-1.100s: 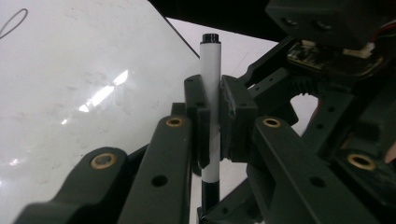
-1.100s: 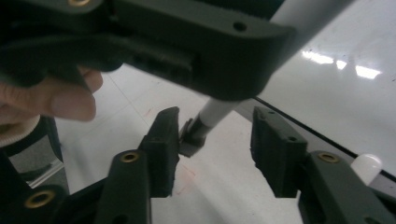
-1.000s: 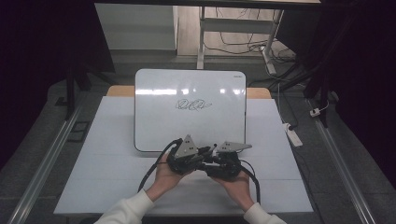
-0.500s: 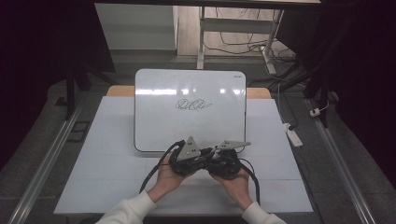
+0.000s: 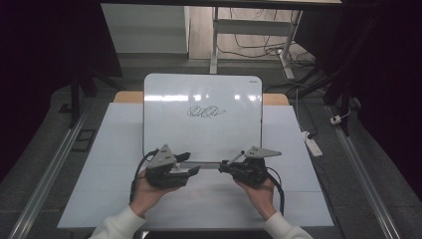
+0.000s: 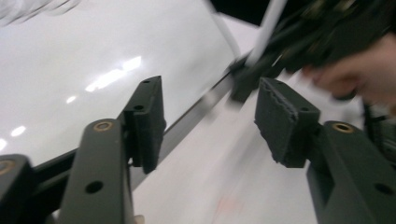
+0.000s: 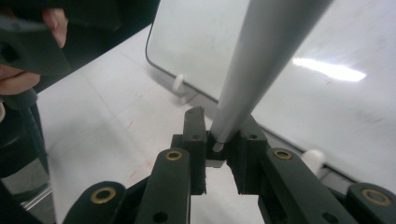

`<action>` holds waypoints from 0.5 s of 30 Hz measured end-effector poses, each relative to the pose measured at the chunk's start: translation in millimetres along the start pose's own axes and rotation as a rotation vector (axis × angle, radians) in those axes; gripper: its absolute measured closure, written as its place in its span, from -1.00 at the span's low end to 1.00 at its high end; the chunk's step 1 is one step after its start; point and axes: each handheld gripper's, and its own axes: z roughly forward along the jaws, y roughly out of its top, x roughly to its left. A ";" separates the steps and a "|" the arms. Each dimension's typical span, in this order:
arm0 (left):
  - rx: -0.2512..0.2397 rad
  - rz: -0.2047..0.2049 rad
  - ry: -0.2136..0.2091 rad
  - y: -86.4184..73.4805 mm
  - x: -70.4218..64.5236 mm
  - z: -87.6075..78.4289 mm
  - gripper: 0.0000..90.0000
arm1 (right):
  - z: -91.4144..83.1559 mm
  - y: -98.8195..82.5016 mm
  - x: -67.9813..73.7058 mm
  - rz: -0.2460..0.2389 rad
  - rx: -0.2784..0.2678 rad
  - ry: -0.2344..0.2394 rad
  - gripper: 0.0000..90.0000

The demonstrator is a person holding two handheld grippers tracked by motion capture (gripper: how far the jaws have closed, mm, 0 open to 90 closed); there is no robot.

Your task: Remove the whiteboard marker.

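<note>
A whiteboard [image 5: 199, 94] with a black scribble [image 5: 205, 112] lies on the table. My right gripper [image 5: 224, 167] hovers at the board's near edge, shut on the lower end of a grey marker [image 5: 235, 158] that slants up and away from it. In the right gripper view the marker [image 7: 261, 60] rises from between the pinching jaws [image 7: 219, 126]. My left gripper [image 5: 190, 163] is to its left, facing it. Its jaws have just been opening and nothing is between them [image 6: 210, 116]. The left gripper view also shows the whiteboard [image 6: 70, 56] and, blurred, the marker [image 6: 271, 23].
The white tabletop [image 5: 109, 164] extends around the board. White feet [image 7: 178, 81] sit under the board's near edge. A power strip [image 5: 311, 142] lies on the floor at the right. Metal desk legs [image 5: 215, 45] and cables stand beyond the table.
My two grippers were together at the board's near edge. The left one has opened and pulled away to the left. The right one keeps the marker and has shifted slightly right.
</note>
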 end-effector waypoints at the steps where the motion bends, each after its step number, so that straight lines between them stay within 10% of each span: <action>1: 0.010 -0.013 0.016 -6.1 3.8 -6.2 -0.14 | -2.0 0.7 -1.4 -0.006 -0.013 0.001 0.73; 15: 0.115 -0.135 0.130 -79.8 35.1 -62.5 -0.39 | -27.3 8.1 -10.7 -0.112 -0.165 -0.035 0.73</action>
